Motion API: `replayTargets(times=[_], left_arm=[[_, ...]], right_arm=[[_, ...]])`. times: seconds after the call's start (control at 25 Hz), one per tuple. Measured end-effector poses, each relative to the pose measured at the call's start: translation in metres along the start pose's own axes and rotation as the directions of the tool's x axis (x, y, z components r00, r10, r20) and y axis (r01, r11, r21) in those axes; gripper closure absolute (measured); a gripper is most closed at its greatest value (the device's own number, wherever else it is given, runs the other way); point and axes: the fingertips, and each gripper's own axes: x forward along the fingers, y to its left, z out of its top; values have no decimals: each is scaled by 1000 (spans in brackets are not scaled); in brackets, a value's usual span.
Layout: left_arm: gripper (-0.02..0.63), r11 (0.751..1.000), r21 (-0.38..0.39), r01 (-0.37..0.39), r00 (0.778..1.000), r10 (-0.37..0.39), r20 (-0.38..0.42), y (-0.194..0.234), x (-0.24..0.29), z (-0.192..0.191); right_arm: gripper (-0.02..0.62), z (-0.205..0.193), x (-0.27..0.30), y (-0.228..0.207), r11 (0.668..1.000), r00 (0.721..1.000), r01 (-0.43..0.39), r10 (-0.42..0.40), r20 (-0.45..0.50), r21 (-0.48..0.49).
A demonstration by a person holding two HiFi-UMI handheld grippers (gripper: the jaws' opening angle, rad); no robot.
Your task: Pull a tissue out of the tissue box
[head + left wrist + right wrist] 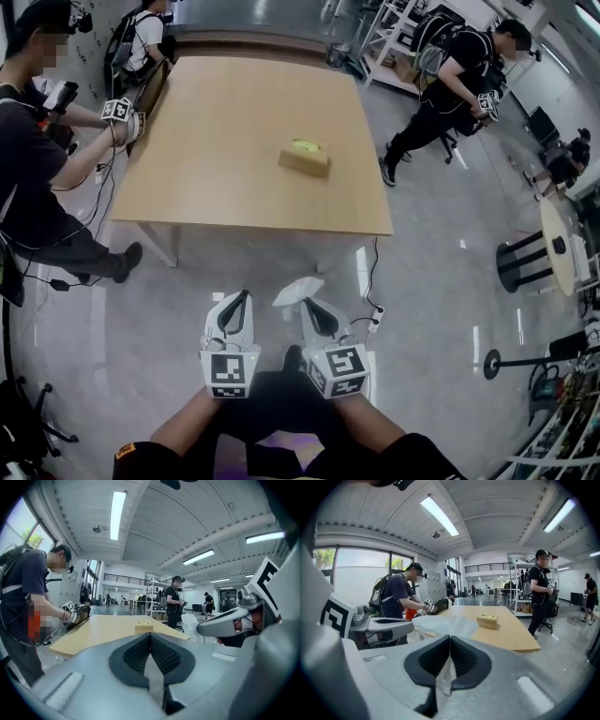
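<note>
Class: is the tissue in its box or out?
Out: the right tool pinches the tissue, far from the tissue box on the table.

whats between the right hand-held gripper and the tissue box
In the head view, only grey floor and then bare tabletop separate the right hand-held gripper, shut on a tissue, from the tissue box.

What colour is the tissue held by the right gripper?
White; the tissue shows best in the right gripper view.
</note>
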Motion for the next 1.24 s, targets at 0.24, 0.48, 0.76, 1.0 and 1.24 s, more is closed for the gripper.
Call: replayTargets(times=[0.24,0.48,0.76,1.0,1.24], left_arm=[[588,1000,12,-9,1000,8,22,1,-10,12],[588,1000,6,0,1000,0,28,2,-5,7],[588,1000,6,19,999,-19,27,4,-3,5],[588,1000,6,24,1000,-24,17,4,-5,2],[588,1000,-1,18,1000,-18,19,14,-4,-1]], right_arm=[[601,7,-9,3,999,999,8,-9,32,31],[601,4,-11,3,999,998,26,-28,56,40],[601,-4,-10,9,999,998,35,-37,50,37],[603,-3,-8,11,999,998,34,-36,48,38],[601,-1,0,14,999,998,36,-38,54,37]])
